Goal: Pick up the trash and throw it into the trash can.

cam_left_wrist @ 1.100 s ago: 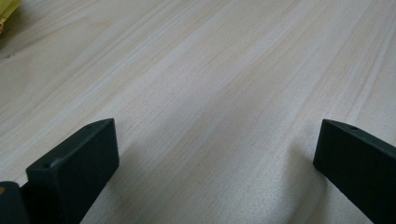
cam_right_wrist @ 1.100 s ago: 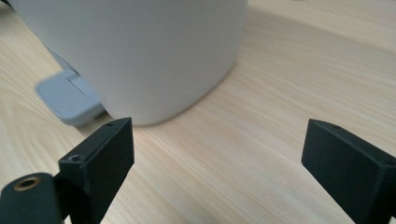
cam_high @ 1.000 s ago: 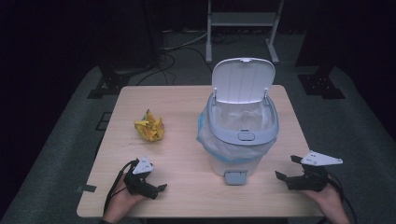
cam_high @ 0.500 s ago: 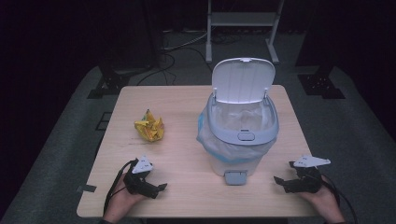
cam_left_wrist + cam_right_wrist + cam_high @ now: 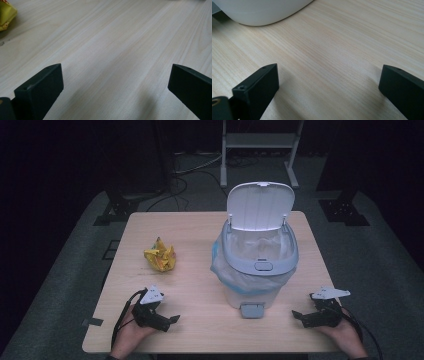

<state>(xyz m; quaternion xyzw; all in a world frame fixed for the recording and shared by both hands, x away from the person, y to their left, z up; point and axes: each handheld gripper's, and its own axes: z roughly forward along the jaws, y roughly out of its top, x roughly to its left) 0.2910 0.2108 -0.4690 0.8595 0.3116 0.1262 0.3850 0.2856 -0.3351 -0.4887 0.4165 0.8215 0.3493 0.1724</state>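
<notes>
A white pedal bin (image 5: 257, 265) with a blue liner stands right of the table's middle, its lid (image 5: 260, 205) tipped up. A crumpled yellow wrapper (image 5: 160, 257) lies left of it and also peeks in at the corner (image 5: 6, 13) of the left gripper view. My left gripper (image 5: 172, 320) rests low at the front left, jaws wide apart (image 5: 115, 72) over bare wood. My right gripper (image 5: 296, 316) sits at the front right, pointing towards the bin's base (image 5: 262, 12). Its jaws (image 5: 328, 72) have just been opening a little further, with nothing between them.
The wooden table (image 5: 200, 230) has free room along its front between the two hands. The bin's grey foot pedal (image 5: 252, 310) juts out towards the front edge. A metal stand (image 5: 260, 145) and cables lie on the dark floor beyond.
My right gripper has sunk down to the table near its front right corner. The left gripper, the bin and the wrapper have stayed put.
</notes>
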